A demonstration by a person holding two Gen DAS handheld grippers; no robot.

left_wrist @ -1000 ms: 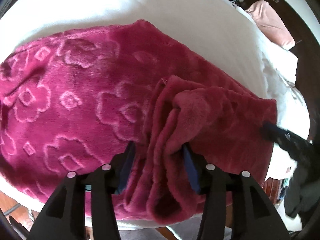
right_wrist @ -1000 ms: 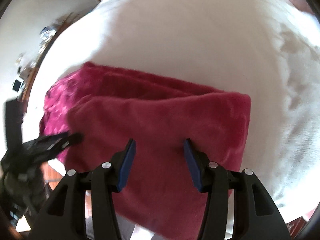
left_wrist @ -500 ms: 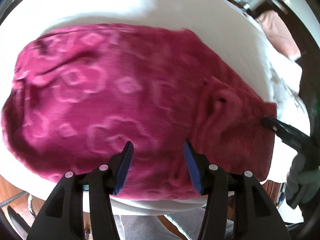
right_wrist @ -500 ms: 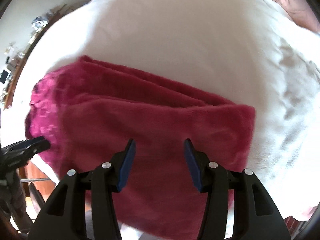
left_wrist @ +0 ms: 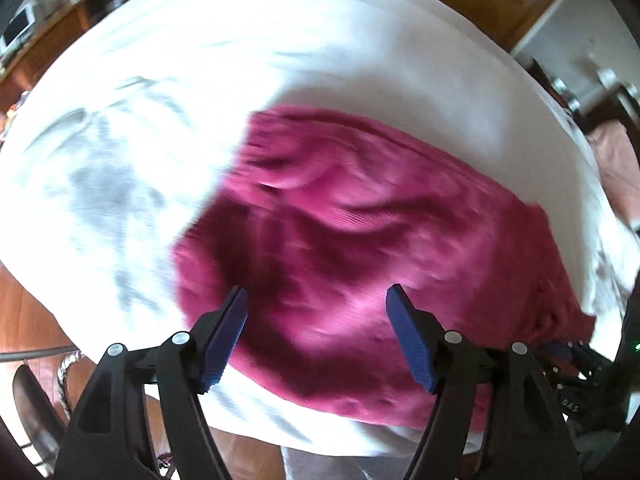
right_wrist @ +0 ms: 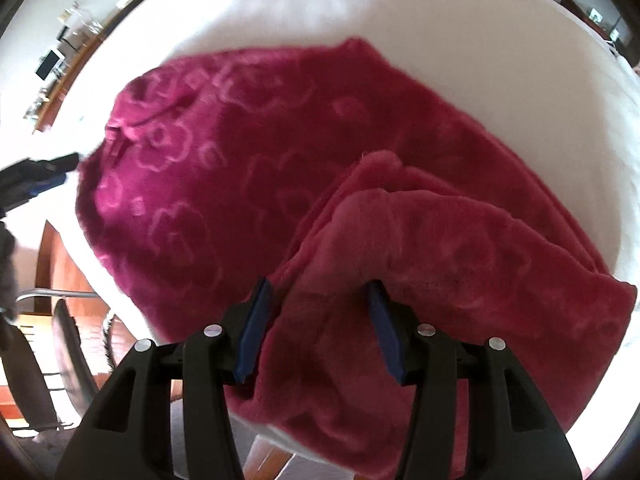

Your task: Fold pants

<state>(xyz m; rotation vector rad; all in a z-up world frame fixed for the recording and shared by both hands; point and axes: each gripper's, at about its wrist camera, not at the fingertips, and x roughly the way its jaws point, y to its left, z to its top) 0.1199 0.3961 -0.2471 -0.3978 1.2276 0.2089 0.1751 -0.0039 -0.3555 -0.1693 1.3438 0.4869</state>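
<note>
The pants [right_wrist: 248, 184] lie on the white table [right_wrist: 460, 52], and the right gripper [right_wrist: 320, 320] pinches their thick folded edge. The left gripper [left_wrist: 316, 336] hovers wide and empty above them; I think it should grip the near edge deep, so both lift evenly

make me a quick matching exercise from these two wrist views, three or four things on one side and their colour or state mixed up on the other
Things:
1. pants
2. left hand-held gripper
3. right hand-held gripper
4. table cover

States:
A. white, spread under the garment
B. open, nothing between its fingers
C. magenta plush with embossed flowers
D. bunched fold of fabric between its fingers

Pairs: 1-C, 2-B, 3-D, 4-A
</note>
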